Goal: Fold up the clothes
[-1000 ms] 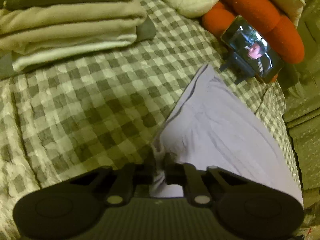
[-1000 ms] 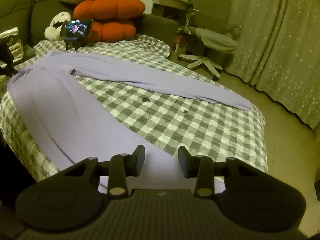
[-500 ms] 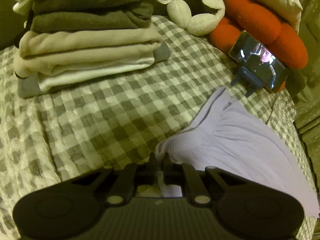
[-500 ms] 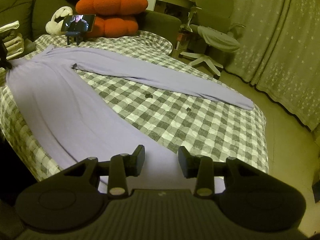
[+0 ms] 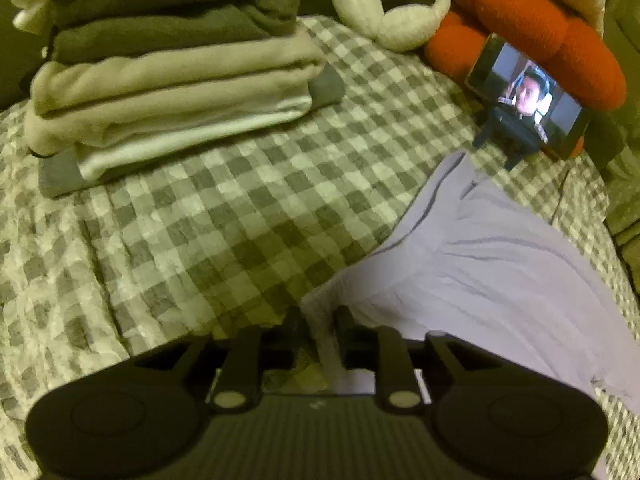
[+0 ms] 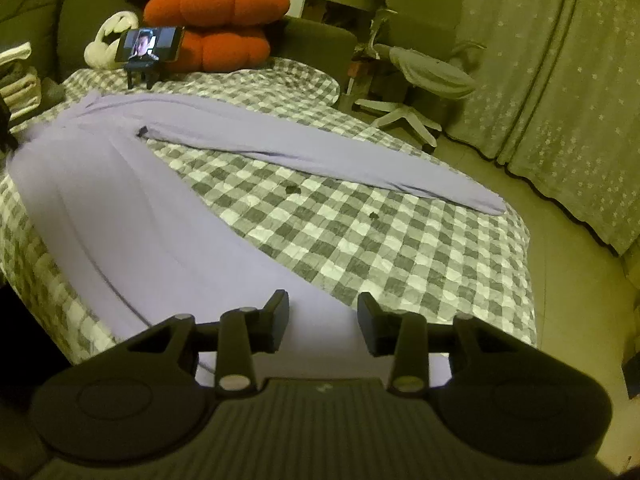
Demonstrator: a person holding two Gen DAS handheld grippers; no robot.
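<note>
Left tongs (image 5: 319,326) opening — trousers (image 5: 480,272) between

Dim yellowish light, fisheye-warped, slightly blurred

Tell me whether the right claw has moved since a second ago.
No. The right claw stayed put: the phone and office chair sit where they did in its view.

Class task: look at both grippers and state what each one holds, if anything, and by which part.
Left gripper: the purple trousers' waistband corner lies between its opening jaws. Right gripper: open above a trouser leg, holding nothing.
</note>
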